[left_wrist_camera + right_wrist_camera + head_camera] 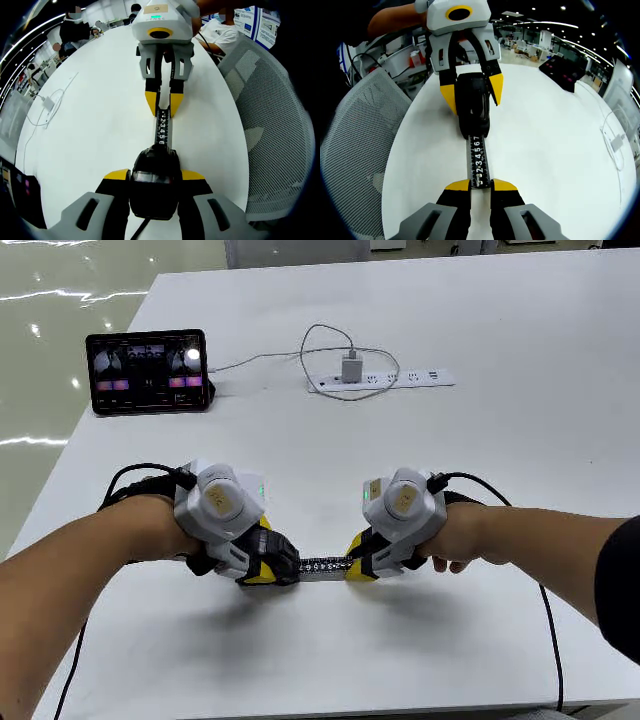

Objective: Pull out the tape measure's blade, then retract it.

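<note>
— On the desk (450,440), near its front edge, where's the tape measure (281,562)?
— Clamped by its black body in the left hand-held gripper (155,176).
— And the blade (479,160)?
— Out a short way, stretched straight between the two, its tip pinched by the right hand-held gripper (481,186).

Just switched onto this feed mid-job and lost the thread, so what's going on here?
A person is working at a white table with a handheld gripper in each hand. The left gripper is shut on the black tape measure, and the right gripper pinches the tip of its blade. The blade is out only a short way, with the low single-digit markings showing between the two grippers.
</note>
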